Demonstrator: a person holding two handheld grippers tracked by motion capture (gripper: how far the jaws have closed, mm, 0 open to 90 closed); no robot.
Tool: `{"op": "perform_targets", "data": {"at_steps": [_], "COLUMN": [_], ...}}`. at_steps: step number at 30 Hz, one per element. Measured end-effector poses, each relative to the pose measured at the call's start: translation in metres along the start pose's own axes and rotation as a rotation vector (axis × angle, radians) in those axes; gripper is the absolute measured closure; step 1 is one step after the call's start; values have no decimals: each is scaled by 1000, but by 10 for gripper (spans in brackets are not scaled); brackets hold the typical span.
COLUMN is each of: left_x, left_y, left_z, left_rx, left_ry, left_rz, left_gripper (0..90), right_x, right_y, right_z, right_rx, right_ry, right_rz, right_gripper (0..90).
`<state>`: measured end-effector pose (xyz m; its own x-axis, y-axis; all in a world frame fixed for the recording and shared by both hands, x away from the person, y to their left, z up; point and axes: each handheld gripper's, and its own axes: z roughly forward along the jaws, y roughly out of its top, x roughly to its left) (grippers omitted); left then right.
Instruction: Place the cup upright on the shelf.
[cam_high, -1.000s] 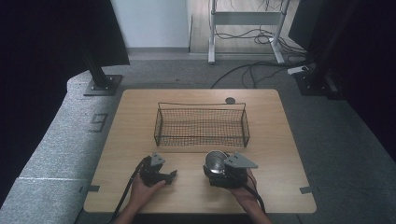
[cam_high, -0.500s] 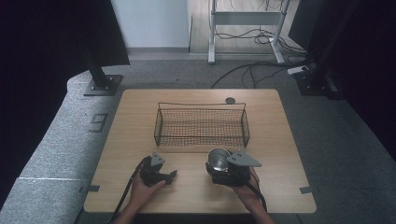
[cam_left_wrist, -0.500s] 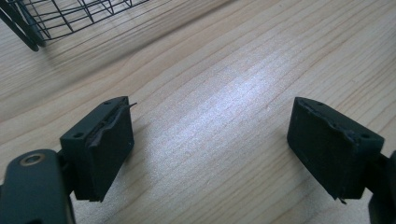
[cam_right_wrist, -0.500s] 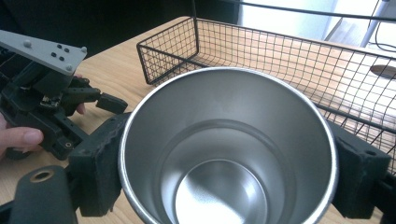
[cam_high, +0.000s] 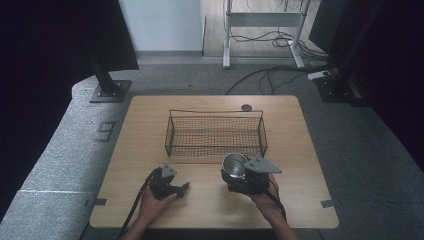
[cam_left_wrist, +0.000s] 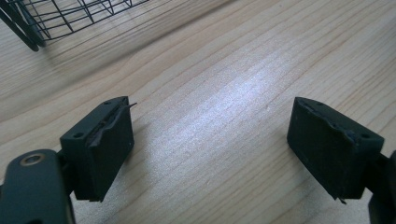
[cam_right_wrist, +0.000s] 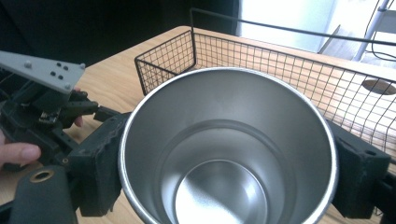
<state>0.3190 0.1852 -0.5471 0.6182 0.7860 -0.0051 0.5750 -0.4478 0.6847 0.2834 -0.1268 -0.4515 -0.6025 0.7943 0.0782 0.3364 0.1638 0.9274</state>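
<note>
A shiny steel cup (cam_high: 233, 165) is clamped between the two jaws of my right gripper (cam_high: 239, 176), just in front of the wire basket's near wall. In the right gripper view the cup (cam_right_wrist: 229, 140) is empty, its open mouth faces the camera, and the black pads (cam_right_wrist: 100, 163) press on both its sides. My left gripper (cam_high: 181, 189) rests low on the wooden table (cam_high: 300, 150) at the front left. Its jaws stand wide open over bare wood, with nothing between them (cam_left_wrist: 215, 144). The black wire basket (cam_high: 215, 132) sits mid-table and is empty.
A small dark round grommet (cam_high: 246, 107) lies by the table's far edge behind the basket. A corner of the basket (cam_left_wrist: 56, 14) is up and left of the left jaws. Stands and cables (cam_high: 270, 70) are on the floor beyond the table.
My right gripper has carried the cup a little forward and up, toward the basket's near wall. The left gripper has stayed where it was, still open.
</note>
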Motion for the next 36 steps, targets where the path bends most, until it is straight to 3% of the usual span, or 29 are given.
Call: {"op": "perform_targets", "data": {"at_steps": [12, 36], "left_x": [0, 0], "left_y": [0, 0], "left_z": [0, 0], "left_rx": [0, -2], "left_ry": [0, 0], "left_rz": [0, -2], "left_gripper": [145, 145], "right_x": [-12, -19], "right_y": [15, 29], "right_z": [6, 26], "right_rx": [-4, 6], "right_ry": [-3, -5], "right_rz": [12, 19], "right_gripper": [140, 140]}}
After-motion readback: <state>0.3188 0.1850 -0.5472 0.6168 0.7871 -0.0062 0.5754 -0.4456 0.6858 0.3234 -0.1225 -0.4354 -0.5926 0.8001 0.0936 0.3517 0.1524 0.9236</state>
